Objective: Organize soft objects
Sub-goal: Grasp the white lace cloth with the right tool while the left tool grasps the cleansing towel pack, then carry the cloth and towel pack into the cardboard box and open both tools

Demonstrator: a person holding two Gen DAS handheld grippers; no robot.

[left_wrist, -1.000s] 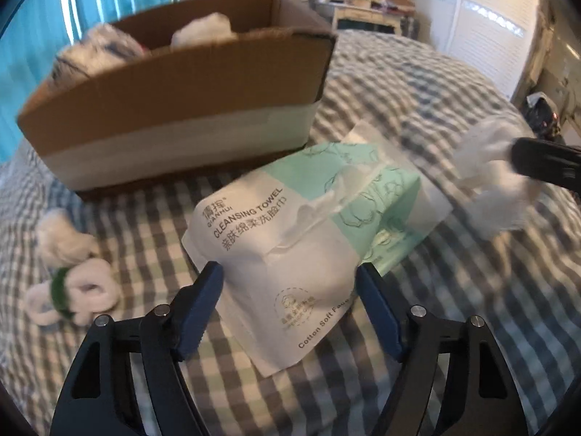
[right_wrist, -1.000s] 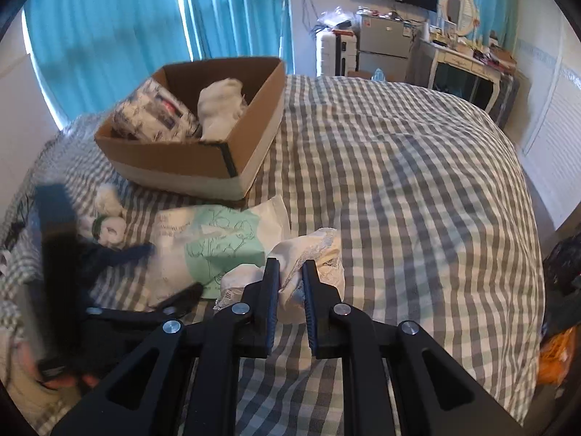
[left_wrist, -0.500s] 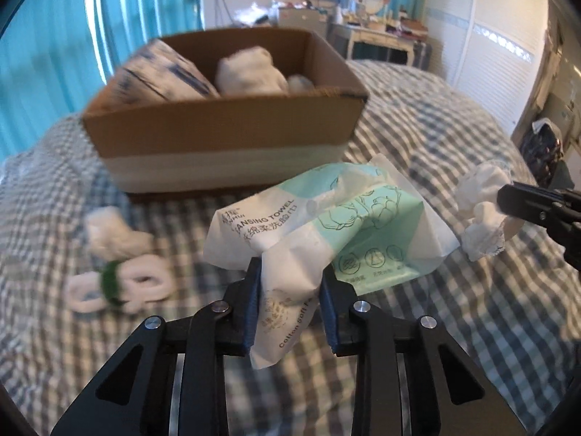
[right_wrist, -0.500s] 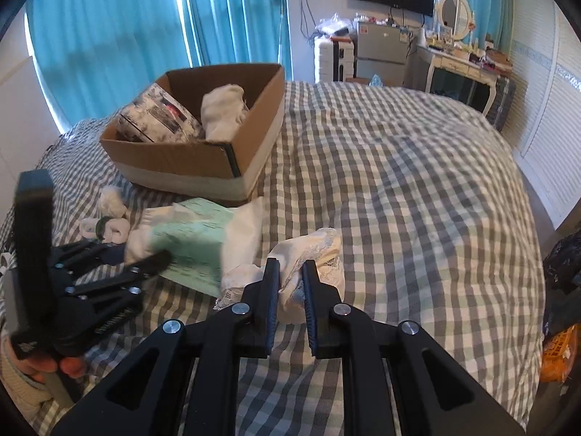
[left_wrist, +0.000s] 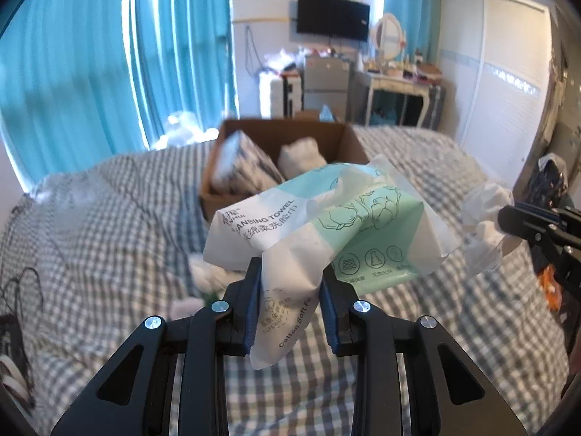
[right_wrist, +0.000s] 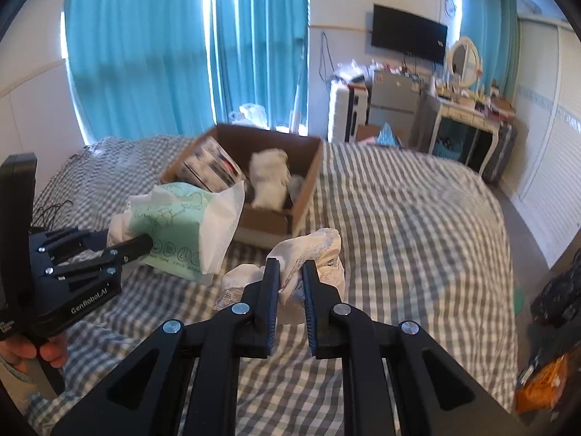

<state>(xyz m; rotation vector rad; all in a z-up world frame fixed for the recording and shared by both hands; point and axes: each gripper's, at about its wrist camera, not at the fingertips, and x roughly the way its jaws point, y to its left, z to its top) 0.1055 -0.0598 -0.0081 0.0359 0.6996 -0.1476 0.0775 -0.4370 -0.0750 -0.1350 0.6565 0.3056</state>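
My left gripper (left_wrist: 290, 290) is shut on a white and mint cleansing towel pack (left_wrist: 326, 225) and holds it in the air above the bed; it also shows in the right wrist view (right_wrist: 185, 232). My right gripper (right_wrist: 290, 279) is shut on a crumpled white lacy cloth (right_wrist: 319, 254), lifted off the bed; the cloth also shows at the right of the left wrist view (left_wrist: 483, 225). The open cardboard box (right_wrist: 308, 181) stands beyond both, holding a patterned pack (right_wrist: 214, 167) and a white bundle (right_wrist: 270, 178).
The grey checked bedspread (right_wrist: 417, 218) lies under everything. White soft items (left_wrist: 210, 276) lie on the bed below the towel pack, partly hidden. Blue curtains, a dresser and a TV stand behind the bed. An orange bag (right_wrist: 541, 385) lies at the right edge.
My left gripper closed on the towel pack and lifted it off the bed toward the box. My right gripper lifted the white cloth and moved closer to the box.
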